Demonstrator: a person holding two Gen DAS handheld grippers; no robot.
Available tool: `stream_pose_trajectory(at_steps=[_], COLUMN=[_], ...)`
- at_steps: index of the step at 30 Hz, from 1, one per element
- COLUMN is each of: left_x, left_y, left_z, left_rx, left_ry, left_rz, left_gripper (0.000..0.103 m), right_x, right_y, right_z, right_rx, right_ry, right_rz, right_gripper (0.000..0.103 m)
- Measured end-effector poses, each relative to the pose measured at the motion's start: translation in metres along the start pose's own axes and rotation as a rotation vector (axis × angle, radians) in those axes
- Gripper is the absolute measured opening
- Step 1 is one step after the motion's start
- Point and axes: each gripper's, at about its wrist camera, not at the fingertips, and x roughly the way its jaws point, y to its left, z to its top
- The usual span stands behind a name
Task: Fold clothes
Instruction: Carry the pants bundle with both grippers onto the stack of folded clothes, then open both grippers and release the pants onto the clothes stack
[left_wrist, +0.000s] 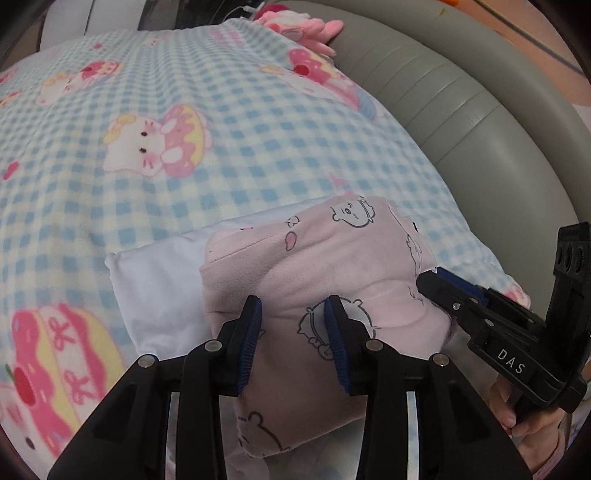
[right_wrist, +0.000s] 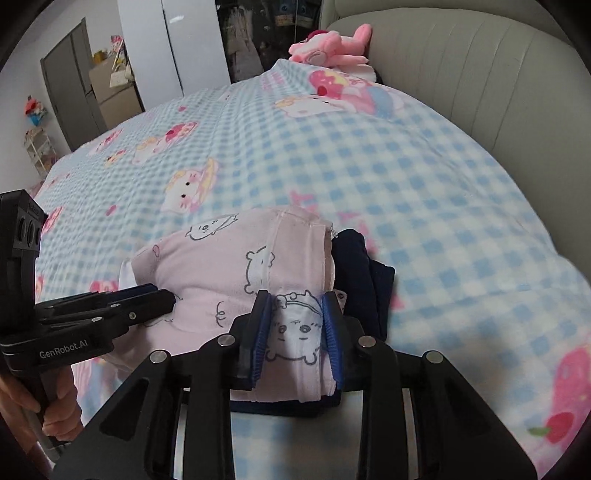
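A folded pink garment (left_wrist: 332, 258) (right_wrist: 207, 266) printed with cartoon animals lies on a blue checked blanket (left_wrist: 221, 110) (right_wrist: 406, 166). It rests on a white garment (left_wrist: 155, 288) and a navy one (right_wrist: 369, 280). My left gripper (left_wrist: 293, 325) is down on the near side of the pink garment, jaws apart, with the fabric running between the blue pads (left_wrist: 253, 332). My right gripper (right_wrist: 297, 321) pinches a pale fold at the garment's near right edge between its pads (right_wrist: 264, 325). Each gripper's tip shows in the other view, the right gripper (left_wrist: 424, 284) and the left gripper (right_wrist: 171, 299), both touching the pink cloth.
A pink plush toy (left_wrist: 306, 26) (right_wrist: 332, 48) lies at the far end of the blanket. A padded grey headboard (left_wrist: 480, 122) (right_wrist: 461, 74) curves along the right. A person's hands (left_wrist: 528, 424) (right_wrist: 59, 398) hold the gripper handles. A door and shelves (right_wrist: 74, 92) stand far left.
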Motion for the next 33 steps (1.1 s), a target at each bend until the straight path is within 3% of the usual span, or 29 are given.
stream_pose_trajectory(at_steps=[7,9,12,16,19,24,27,31,33], left_x=[0.003,-0.014,-0.046,-0.092,-0.124,-0.172,-0.208,-0.253,-0.276], left_y=[-0.010,-0.008,-0.002,0.014,0.025,0.040,0.057,0.091,0.110], left_z=[0.010,0.011,0.013,0.012,0.011,0.011,0.011,0.012,0.011], left_rx=[0.039,0.033,0.015,0.003,0.003,0.035,0.058,0.008,-0.031], left_ry=[0.022,0.018,-0.005,-0.056,-0.083,-0.123,-0.157,-0.208,-0.229], left_rz=[0.021,-0.007,-0.023,0.017,0.070,0.161,0.232,0.288,0.304], left_gripper=[0.040,0.045,0.049,0.052,0.053,0.059,0.065,0.073,0.074], right_x=[0.006,-0.002,-0.026,-0.056,-0.075,-0.093,-0.099,-0.101,-0.102], right_y=[-0.011,-0.013,-0.019,-0.009,0.013,0.062,0.101,0.159,0.186], right_z=[-0.007,-0.004,-0.003,-0.003,0.000,0.014,0.016,0.015,0.013], right_rx=[0.062,0.088,0.152,0.162,0.123,0.053,0.002,-0.057,-0.073], right_ry=[0.001,-0.008,-0.049,-0.075,-0.089,-0.105,-0.096,-0.080,-0.077], right_rz=[0.026,0.052,0.101,0.062,0.047,0.069,0.081,0.112,0.132], right_gripper=[0.030,0.034,0.051,0.051,0.051,0.071,0.078,0.081,0.088])
